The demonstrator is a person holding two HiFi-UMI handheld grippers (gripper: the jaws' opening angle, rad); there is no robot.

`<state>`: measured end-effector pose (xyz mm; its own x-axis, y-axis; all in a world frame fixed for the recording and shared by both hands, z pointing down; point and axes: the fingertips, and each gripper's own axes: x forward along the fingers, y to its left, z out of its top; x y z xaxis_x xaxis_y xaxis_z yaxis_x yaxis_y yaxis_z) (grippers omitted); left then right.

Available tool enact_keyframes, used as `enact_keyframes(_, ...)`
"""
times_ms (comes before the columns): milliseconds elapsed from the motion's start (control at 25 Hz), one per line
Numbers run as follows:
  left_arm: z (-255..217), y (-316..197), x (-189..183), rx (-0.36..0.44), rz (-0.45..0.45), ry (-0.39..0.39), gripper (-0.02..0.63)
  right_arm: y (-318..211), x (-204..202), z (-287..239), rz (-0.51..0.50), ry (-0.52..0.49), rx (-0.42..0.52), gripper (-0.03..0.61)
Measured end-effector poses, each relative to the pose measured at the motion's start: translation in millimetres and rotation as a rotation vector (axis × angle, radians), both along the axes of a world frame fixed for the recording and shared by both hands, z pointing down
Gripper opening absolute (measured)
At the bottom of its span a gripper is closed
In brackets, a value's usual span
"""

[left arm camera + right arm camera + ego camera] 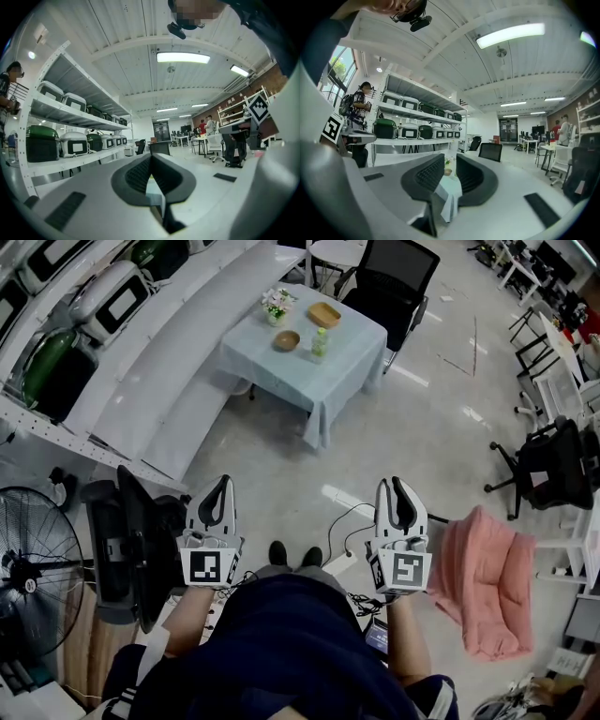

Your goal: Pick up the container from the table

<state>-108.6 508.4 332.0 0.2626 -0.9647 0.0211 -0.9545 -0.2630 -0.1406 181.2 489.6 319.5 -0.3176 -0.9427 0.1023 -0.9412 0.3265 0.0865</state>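
Observation:
A small table under a pale blue cloth [330, 371] stands far ahead across the floor. On it are a green container [320, 341], a shallow wooden basket [324, 314], a small wooden bowl [286, 340] and a pot of flowers [277, 304]. Both grippers are held level near my waist, well short of the table. My left gripper [223, 480] has its tips together [150, 155] and holds nothing. My right gripper [396, 482] stands slightly open and empty [450, 160]. Through its gap I see the table [449, 187] and the bowl [447, 172].
Long white shelves [141, 362] with green and white cases run along the left. A black office chair [398, 277] stands behind the table. A fan [28, 568] and a black chair [131, 549] are near my left, a pink cloth [487, 582] and another chair [553, 465] to my right.

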Motion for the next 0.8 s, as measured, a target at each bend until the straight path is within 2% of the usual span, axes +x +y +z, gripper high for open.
enact_keyframes(80,0.2,0.4,-0.5,-0.003,0.000,-0.004,0.003,-2.0,0.0,-0.9,-0.009,-0.008,0.003,0.117)
enact_keyframes(200,0.6,0.2,-2.2,-0.005,0.000,-0.006,0.003,-5.7,-2.1,-3.4,-0.022,-0.014,0.005,0.161)
enact_keyframes(320,1.3,-0.7,-4.2,-0.007,0.001,-0.006,0.003,-9.3,-6.6,-7.7,-0.034,-0.013,0.021,0.263)
enact_keyframes(440,2.6,-1.6,-5.7,-0.010,0.004,-0.006,0.003,-13.0,-11.0,-9.8,-0.048,-0.007,0.026,0.317)
enact_keyframes(560,2.7,-4.4,-8.9,-0.010,0.008,-0.003,0.003,-18.0,-16.0,-13.3,-0.055,-0.005,0.036,0.350)
enact_keyframes(800,5.1,-10.5,-17.7,-0.012,0.024,0.008,0.003,-28.5,-26.3,-13.3,-0.050,0.004,0.038,0.353)
